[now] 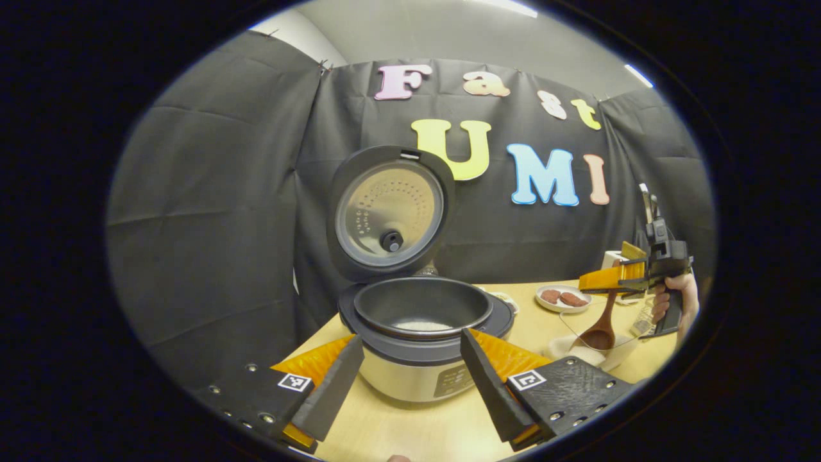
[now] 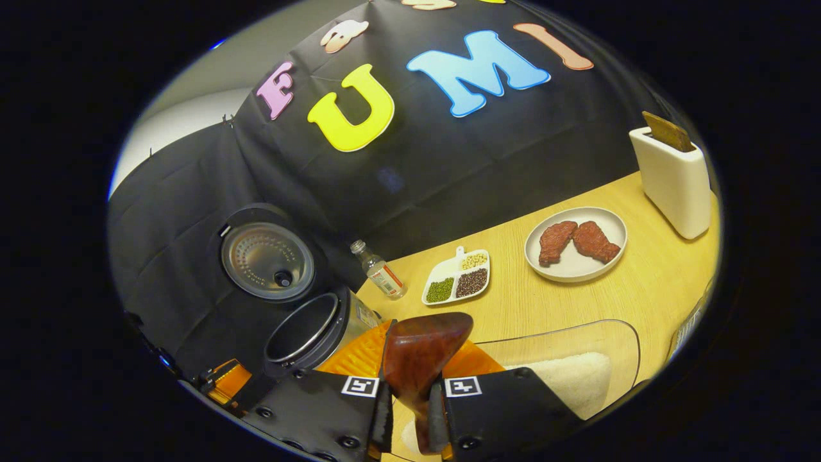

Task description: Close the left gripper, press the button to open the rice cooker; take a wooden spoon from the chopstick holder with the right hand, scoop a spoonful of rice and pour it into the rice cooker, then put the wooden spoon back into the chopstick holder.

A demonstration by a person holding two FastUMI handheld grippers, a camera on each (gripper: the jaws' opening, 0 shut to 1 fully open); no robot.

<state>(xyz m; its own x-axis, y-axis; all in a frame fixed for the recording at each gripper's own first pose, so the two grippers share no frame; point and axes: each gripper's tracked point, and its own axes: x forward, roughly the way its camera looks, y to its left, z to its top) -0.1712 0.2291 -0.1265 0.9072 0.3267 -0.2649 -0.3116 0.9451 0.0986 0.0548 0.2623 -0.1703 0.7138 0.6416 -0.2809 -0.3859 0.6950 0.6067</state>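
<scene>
The rice cooker (image 1: 417, 359) stands open, its lid (image 1: 391, 212) upright and a little white rice on the floor of its dark pot (image 1: 423, 305). My left gripper (image 1: 410, 382) is open just in front of it, holding nothing. In the right gripper view, my right gripper (image 2: 410, 410) is shut on the handle of the wooden spoon (image 2: 420, 353), whose bowl points forward. In the left gripper view the spoon (image 1: 600, 330) hangs bowl-down from the right gripper (image 1: 632, 279) over a clear rice container (image 1: 603, 356). I see no rice on the spoon. The cooker (image 2: 308, 330) lies to the left.
On the wooden table (image 2: 641, 289) are a small bottle (image 2: 383, 273), a divided dish of beans (image 2: 458, 277), a plate with two meat pieces (image 2: 575, 242) and the white chopstick holder (image 2: 673, 179) at the far right. The clear rice container (image 2: 571, 375) sits just ahead of my right gripper.
</scene>
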